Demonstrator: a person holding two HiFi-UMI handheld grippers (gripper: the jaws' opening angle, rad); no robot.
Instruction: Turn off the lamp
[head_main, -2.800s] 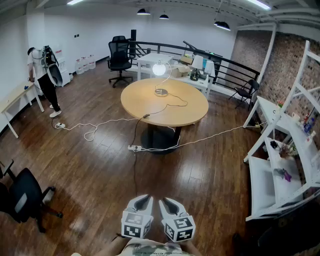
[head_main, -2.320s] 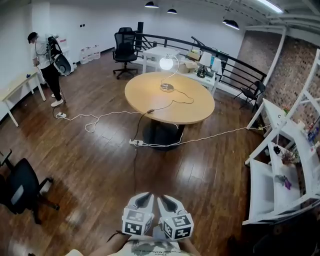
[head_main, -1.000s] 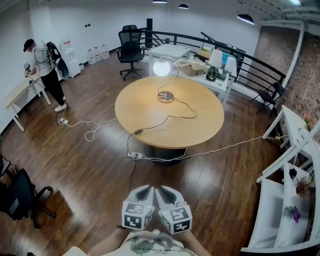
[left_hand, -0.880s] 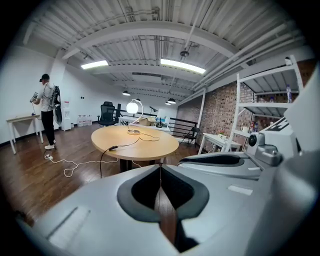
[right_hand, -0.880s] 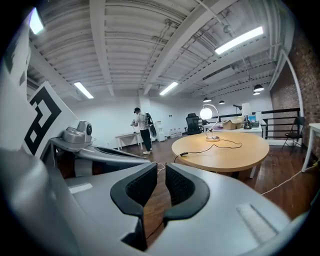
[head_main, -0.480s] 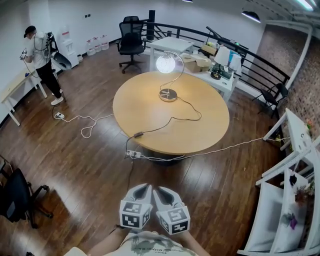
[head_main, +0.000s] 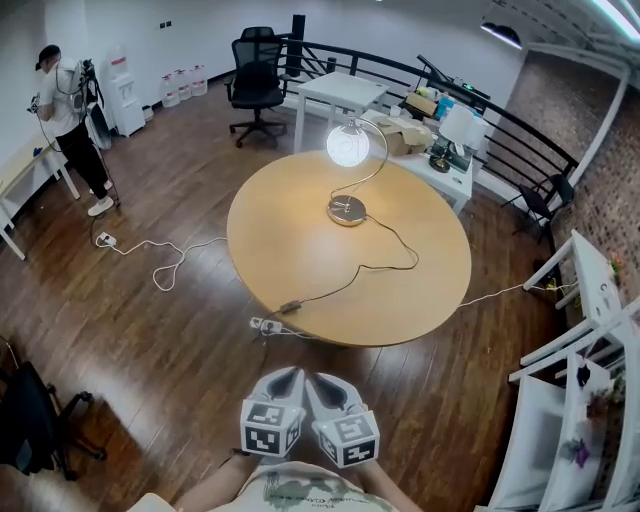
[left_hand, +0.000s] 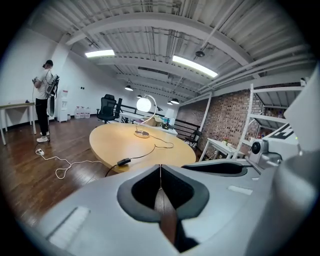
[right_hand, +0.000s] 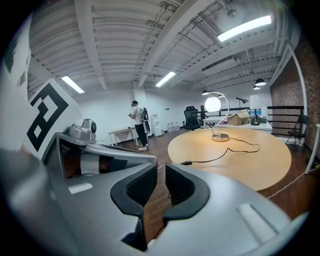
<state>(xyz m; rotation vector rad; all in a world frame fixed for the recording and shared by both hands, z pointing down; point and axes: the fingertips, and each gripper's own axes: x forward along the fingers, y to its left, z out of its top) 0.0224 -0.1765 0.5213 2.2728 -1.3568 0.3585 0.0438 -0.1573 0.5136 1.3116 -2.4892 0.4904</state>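
The lit lamp (head_main: 347, 147) is seen beyond the middle of the table (head_main: 290, 230), well ahead of the empty left gripper (head_main: 284, 379), shut, and right gripper (head_main: 326, 383), shut but for a slit; its cord switch (head_main: 291, 306) lies nearer, straight ahead of the left.

Open tabletop (head_main: 300, 230) around lamp (head_main: 347, 147), cord (head_main: 291, 306) trailing across near side, cables (head_main: 258, 323) on floor

— Can you read the small black inline switch (head_main: 291, 306) of the arched chrome lamp with the glowing globe (head_main: 347, 147)?
— No, too small to tell its setting.
— And the round tan wooden surface (head_main: 300, 230)?
— Its top hides its own base.
— Near left?
— A black office chair (head_main: 25, 440), cut off by the edge.
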